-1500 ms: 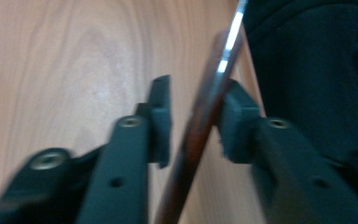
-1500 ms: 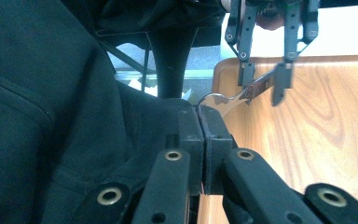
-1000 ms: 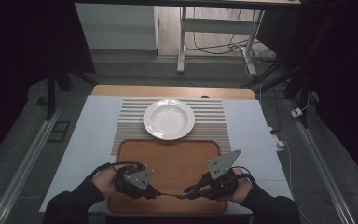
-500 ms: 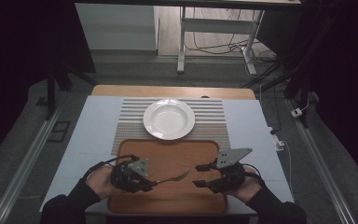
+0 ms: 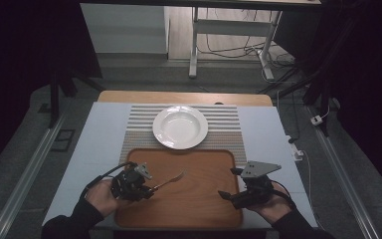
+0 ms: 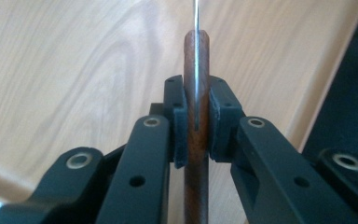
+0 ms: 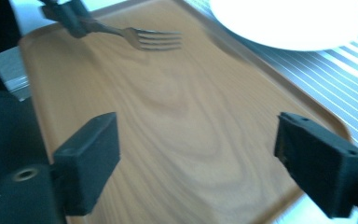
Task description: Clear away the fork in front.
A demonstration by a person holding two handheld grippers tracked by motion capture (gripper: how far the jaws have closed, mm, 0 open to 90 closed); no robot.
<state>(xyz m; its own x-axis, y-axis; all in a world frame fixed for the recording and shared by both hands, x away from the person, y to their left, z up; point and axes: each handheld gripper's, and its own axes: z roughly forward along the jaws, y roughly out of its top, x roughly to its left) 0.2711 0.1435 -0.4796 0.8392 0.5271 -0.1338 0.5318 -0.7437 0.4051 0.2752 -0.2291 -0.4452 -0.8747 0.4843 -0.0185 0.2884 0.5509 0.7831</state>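
Since the earlier pictures the right claw [image 5: 227,182] had let go of the fork [image 5: 169,181] and drawn off to the right side of the tray [image 5: 199,209]; its jaws had just been opening and stood spread wide with nothing between them, as the right gripper view showed. That left the fork with the left claw [image 5: 149,189] alone, pressed together on the fork's dark wooden handle [image 6: 196,140], the pads [image 6: 179,130] clamping it from both sides. Held by the handle's end, the fork stuck out toward the tray's middle with its tines [image 7: 156,39] free just above the wood, a hold that probably suited carrying it to a place beside the plate [image 5: 180,127]; the handover from one hand to the other looked finished.

Farther off, the white plate sat empty on a striped mat [image 5: 229,124], just beyond the tray's far edge. Tray and mat lay on a pale worktop [image 5: 99,139] with a wooden strip along its far edge. Beyond it the room was dim: a grey floor, the legs of another table [image 5: 194,45], loose cables [image 5: 238,47] and a rail along the left [image 5: 27,174].
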